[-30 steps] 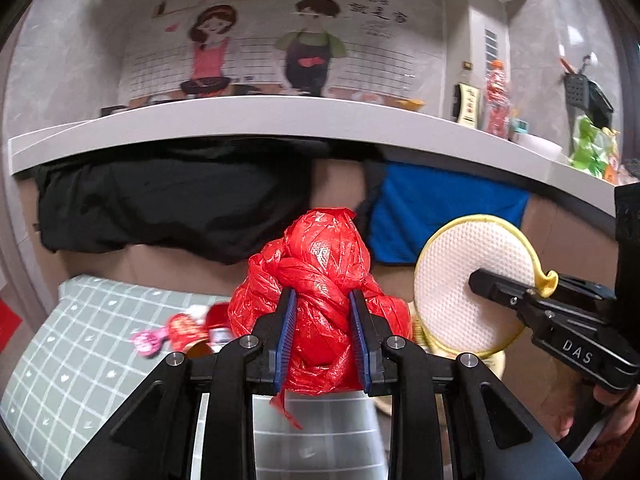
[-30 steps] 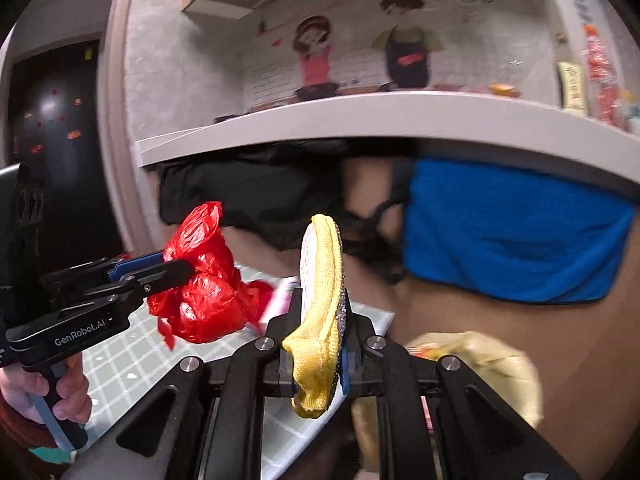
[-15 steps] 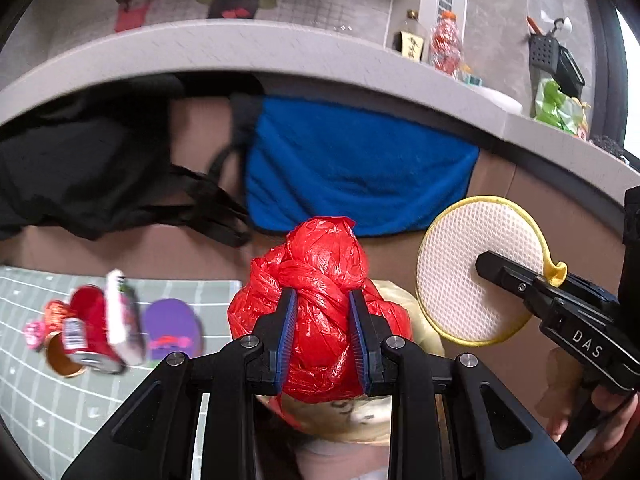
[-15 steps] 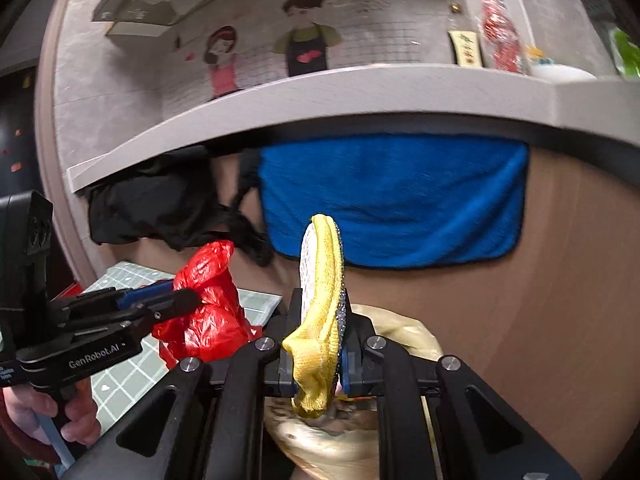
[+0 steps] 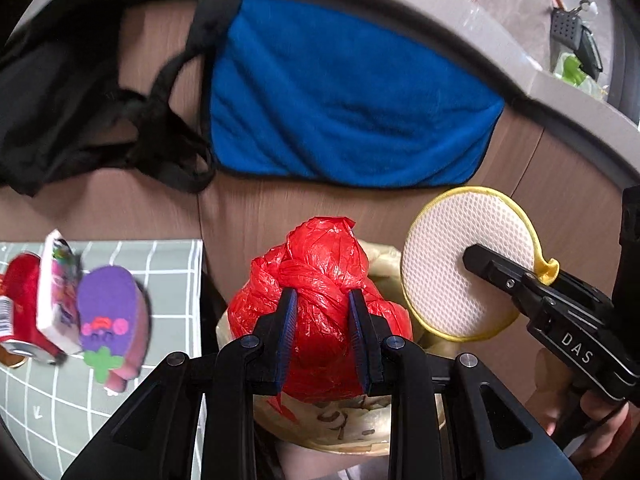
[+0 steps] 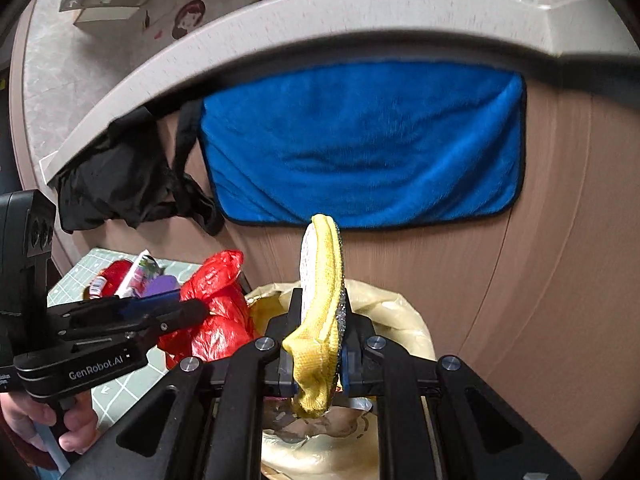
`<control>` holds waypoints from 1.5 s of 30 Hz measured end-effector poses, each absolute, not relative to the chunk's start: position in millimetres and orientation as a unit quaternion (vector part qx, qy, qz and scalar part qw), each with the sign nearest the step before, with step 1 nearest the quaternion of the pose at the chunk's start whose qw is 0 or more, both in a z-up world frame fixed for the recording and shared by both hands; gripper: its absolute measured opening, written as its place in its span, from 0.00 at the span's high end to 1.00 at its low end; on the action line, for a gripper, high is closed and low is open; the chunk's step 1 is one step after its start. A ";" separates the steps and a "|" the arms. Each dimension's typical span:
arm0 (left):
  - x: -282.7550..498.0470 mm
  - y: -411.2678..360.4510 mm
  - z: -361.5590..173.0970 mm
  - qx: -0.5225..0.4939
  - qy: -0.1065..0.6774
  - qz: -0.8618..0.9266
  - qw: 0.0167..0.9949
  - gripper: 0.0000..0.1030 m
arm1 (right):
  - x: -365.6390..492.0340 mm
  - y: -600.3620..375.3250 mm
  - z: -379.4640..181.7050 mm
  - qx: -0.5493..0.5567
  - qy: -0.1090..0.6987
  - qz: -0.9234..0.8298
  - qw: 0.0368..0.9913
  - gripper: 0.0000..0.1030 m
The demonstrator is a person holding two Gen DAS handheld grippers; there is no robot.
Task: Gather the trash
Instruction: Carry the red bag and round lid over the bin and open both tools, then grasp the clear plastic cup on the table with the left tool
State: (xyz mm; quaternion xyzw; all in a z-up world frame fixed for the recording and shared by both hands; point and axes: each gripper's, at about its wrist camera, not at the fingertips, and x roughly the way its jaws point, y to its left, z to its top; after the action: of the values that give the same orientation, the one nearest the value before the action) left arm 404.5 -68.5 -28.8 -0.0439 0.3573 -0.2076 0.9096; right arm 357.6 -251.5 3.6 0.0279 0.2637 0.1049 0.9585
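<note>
My left gripper (image 5: 322, 300) is shut on a crumpled red plastic bag (image 5: 320, 264), held over the mouth of a bin lined with a beige bag (image 5: 340, 428). In the right wrist view the same red plastic bag (image 6: 216, 304) hangs from the left gripper (image 6: 200, 310) at the bin's left rim. My right gripper (image 6: 320, 320) is shut on a round yellow-edged scrub pad (image 6: 322, 280), held on edge above the beige bin liner (image 6: 392, 312). In the left wrist view that scrub pad (image 5: 440, 272) shows its white mesh face, pinched in the right gripper (image 5: 470, 256).
A grey checked mat (image 5: 168, 280) lies left of the bin with a red can (image 5: 20, 304), a white packet (image 5: 56, 280) and a purple eggplant-shaped sponge (image 5: 106, 312). A blue towel (image 5: 340, 100) and black cloth (image 5: 60, 92) hang from the counter edge on the wooden front.
Both grippers have moved rightward and down from above the mat to over the bin, still holding the red bag and the scrub pad. The view has tilted downward.
</note>
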 end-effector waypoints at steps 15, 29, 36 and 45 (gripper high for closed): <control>458.7 -91.7 -96.2 -0.026 0.454 -0.231 0.860 0.74 | 424.0 -267.2 -88.7 0.060 0.395 0.100 0.911 0.87; 457.6 -47.0 -56.0 -0.148 0.429 -0.261 0.852 0.59 | 416.5 -254.1 -79.0 0.033 0.387 0.083 0.918 0.72; 431.0 4.4 0.8 -0.140 0.352 -0.231 0.896 0.58 | 388.3 -250.7 -29.0 0.063 0.318 0.101 0.941 0.61; 373.1 126.6 51.0 -0.122 0.280 -0.115 0.945 0.58 | 344.5 -172.6 29.1 0.019 0.259 0.167 0.951 0.61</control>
State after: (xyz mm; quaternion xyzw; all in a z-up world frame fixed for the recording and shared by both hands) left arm 373.1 126.6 51.0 -0.1219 0.2801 -0.1148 0.9452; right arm 344.5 -172.6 29.1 0.0191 0.2592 0.1668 0.9511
